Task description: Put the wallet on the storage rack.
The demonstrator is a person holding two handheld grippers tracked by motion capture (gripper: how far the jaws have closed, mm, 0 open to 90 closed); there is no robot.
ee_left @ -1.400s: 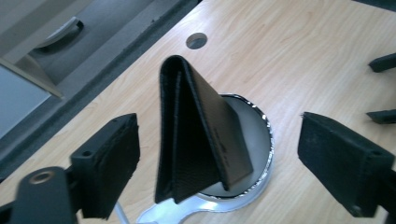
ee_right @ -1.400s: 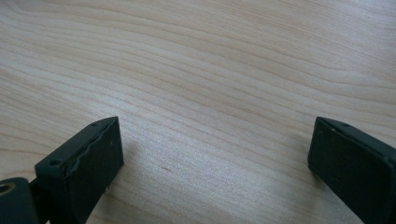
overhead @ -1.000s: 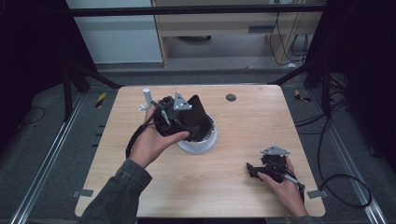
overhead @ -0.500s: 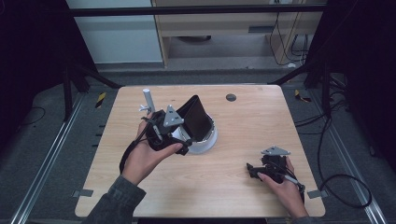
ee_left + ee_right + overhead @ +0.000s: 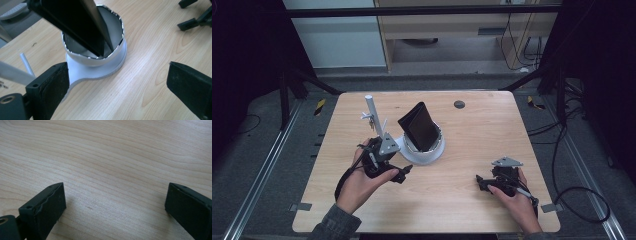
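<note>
A black wallet [image 5: 419,126] stands tilted in a white round cup [image 5: 430,146] on a white base plate, near the table's middle. In the left gripper view the wallet [image 5: 75,22] leans into the cup [image 5: 100,58] just ahead of the jaws. My left gripper [image 5: 404,173] sits front-left of the cup, open and empty, clear of the wallet. Its own view [image 5: 117,72] has bare wood between the jaws. My right gripper [image 5: 480,183] rests low on the table at the front right, open, with nothing between its fingers [image 5: 115,195].
A thin white post [image 5: 372,112] with small hooks stands left of the cup, close to the left hand. A dark round hole [image 5: 459,104] sits in the wooden table [image 5: 492,135] at the back. The right gripper [image 5: 197,17] is in the corner of the left gripper view.
My left gripper has let go of the wallet and drawn back toward the front-left. The wallet stays leaning in the cup. The right gripper has not moved.
</note>
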